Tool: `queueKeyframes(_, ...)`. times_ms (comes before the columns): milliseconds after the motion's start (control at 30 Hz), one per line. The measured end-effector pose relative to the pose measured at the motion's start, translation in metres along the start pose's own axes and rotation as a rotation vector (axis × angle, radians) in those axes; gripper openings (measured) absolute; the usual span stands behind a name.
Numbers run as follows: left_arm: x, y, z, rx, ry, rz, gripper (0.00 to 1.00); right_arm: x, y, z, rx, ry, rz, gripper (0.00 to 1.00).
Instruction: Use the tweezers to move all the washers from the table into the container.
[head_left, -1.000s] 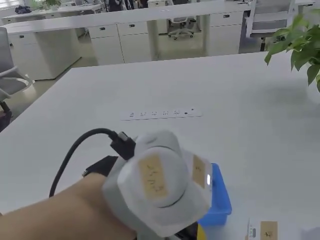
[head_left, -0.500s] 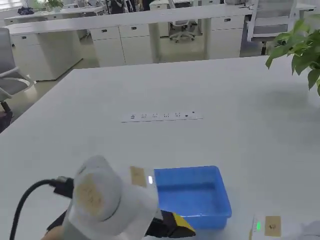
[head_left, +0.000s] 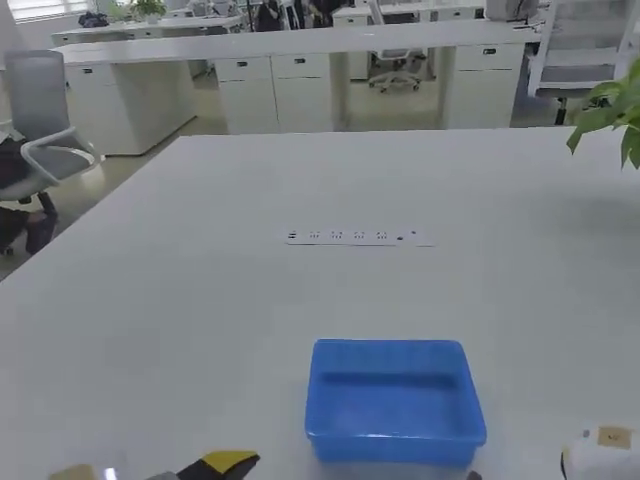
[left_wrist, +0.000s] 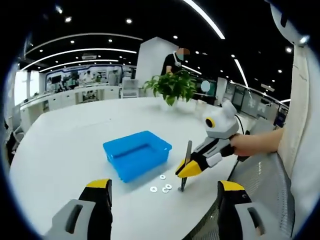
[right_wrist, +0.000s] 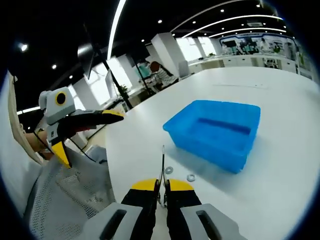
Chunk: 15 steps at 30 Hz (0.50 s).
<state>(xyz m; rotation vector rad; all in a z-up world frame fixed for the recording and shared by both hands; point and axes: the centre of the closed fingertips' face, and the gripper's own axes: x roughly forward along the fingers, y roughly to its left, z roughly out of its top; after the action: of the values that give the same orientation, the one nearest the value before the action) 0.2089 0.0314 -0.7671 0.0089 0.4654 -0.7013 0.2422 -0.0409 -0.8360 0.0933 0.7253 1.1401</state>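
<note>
Right hand-held gripper (right_wrist: 161, 186) clamped on tweezers (right_wrist: 163, 160); left hand-held gripper (left_wrist: 164, 186) jaws apart. Washers (right_wrist: 169, 170) at container's (right_wrist: 215, 127) 7 o'clock: likely light, slippery, flat on tabletop (right_wrist: 280, 165); pinch an edge.

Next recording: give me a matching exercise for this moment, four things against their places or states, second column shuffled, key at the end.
Things:
1. blue container
2. washers
3. tweezers
4. left hand-held gripper

Places or states:
a. clamped in the right hand-held gripper
b. jaws wide apart, holding nothing
c. lying on the table beside the container
d. standing on the table, nothing visible inside

Pairs: 1-d, 2-c, 3-a, 4-b.
</note>
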Motion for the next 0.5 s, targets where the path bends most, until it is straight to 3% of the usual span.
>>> queueKeyframes(133,-0.002,0.008,0.004,-0.031,-0.087,0.072,0.98,-0.006,-0.004,0.005,0.039,-0.021,0.008,0.03)
queueKeyframes(233,-0.004,0.011,0.012,0.044,-0.125,0.099,0.99,-0.012,-0.007,0.012,0.069,-0.046,0.010,0.03)
queueKeyframes(300,-0.004,0.009,0.019,0.063,-0.173,0.095,0.99,-0.017,-0.010,0.016,0.055,-0.048,-0.005,0.03)
queueKeyframes(367,-0.004,0.008,0.020,0.030,-0.182,0.083,0.99,-0.022,-0.012,0.023,0.047,-0.053,-0.014,0.03)
queueKeyframes(500,-0.010,0.013,0.032,0.012,-0.257,0.097,0.99,-0.030,-0.016,0.043,0.007,-0.071,-0.038,0.03)
